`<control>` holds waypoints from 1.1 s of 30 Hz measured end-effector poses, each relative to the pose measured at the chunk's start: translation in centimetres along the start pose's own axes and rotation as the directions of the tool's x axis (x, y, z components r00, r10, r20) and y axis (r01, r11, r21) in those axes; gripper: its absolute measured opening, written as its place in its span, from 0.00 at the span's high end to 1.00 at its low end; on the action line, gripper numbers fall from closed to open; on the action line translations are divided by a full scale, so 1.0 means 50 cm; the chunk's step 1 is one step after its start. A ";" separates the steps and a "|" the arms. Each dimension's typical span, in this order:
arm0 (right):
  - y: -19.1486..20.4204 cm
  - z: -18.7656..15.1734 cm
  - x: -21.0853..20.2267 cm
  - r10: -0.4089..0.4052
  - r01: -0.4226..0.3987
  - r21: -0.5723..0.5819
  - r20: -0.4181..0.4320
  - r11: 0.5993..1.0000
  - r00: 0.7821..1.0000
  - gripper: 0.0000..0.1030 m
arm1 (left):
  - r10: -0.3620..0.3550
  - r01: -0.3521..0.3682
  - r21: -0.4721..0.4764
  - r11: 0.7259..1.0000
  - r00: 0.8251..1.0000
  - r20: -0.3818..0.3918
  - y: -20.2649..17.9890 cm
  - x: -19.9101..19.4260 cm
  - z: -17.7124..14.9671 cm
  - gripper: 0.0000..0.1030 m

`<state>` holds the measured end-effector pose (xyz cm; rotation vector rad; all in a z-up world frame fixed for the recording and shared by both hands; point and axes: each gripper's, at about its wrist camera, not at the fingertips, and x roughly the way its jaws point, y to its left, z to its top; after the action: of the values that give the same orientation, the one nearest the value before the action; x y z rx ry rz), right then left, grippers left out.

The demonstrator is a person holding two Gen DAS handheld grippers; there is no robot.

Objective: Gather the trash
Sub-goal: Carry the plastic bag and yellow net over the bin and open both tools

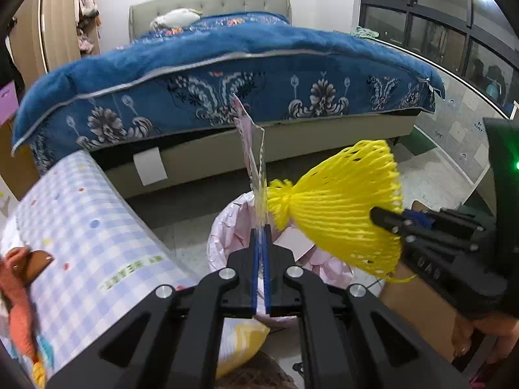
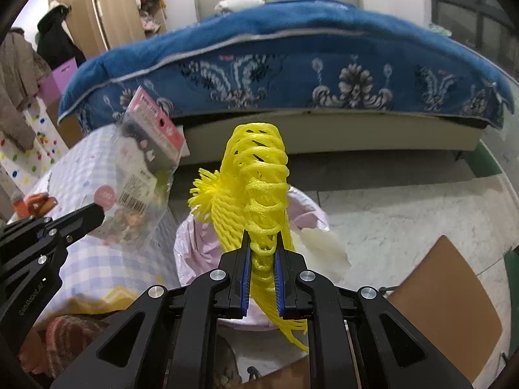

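On your far left, a rolled checked cloth (image 1: 87,227) in pale blue and white lies tilted, with an orange plush toy (image 1: 19,295) against its near end.

Your left gripper (image 1: 259,227) has its blue-padded fingers pressed together on the bottom edge of a clear plastic packet (image 2: 142,175). In the left wrist view the packet shows edge-on, standing upright above the fingers. In the right wrist view the packet shows its flat face: a red header card at the top, a barcode label lower down, small dark items inside. It hangs left of the bin, over the checked cloth.

At centre, the bin (image 2: 194,243) stands on the floor, lined with a pink bag. Its mouth is open and lies directly beyond and below both sets of fingers. A white crumpled piece (image 2: 324,249) rests at the right rim.

Your right gripper (image 2: 262,253) is clamped on a yellow foam net sleeve (image 1: 343,207). The sleeve is pinched flat between the blue pads; its gathered, tasselled end points left, and its open meshed end rises above the fingers. It is held over the bin mouth, just beside the packet.

To the right, a brown cardboard sheet (image 2: 444,304) lies on the pale floor. Behind everything stands a bed (image 1: 227,64) with a blue patterned cover.
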<state>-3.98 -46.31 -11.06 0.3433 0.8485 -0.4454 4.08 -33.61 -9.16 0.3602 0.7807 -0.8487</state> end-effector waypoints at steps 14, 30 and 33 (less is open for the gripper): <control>-0.032 0.015 0.113 0.057 -0.051 0.074 -0.087 0.996 0.995 0.54 | -0.003 -0.001 -0.104 0.995 0.999 -0.037 0.073 0.043 0.019 0.41; 0.040 0.022 -0.113 0.166 -0.168 0.016 0.092 0.986 0.982 0.54 | 0.129 -0.121 -0.208 0.970 0.991 0.023 0.150 -0.168 -0.079 0.33; 0.089 0.025 -0.138 0.210 -0.207 -0.039 0.097 0.978 0.973 0.54 | 0.162 -0.154 -0.224 0.962 0.987 0.018 0.171 -0.208 -0.106 0.32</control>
<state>-4.93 -41.42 -4.38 0.3759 0.7115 -0.2523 3.97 -19.71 -5.19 0.2043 0.7930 -0.6097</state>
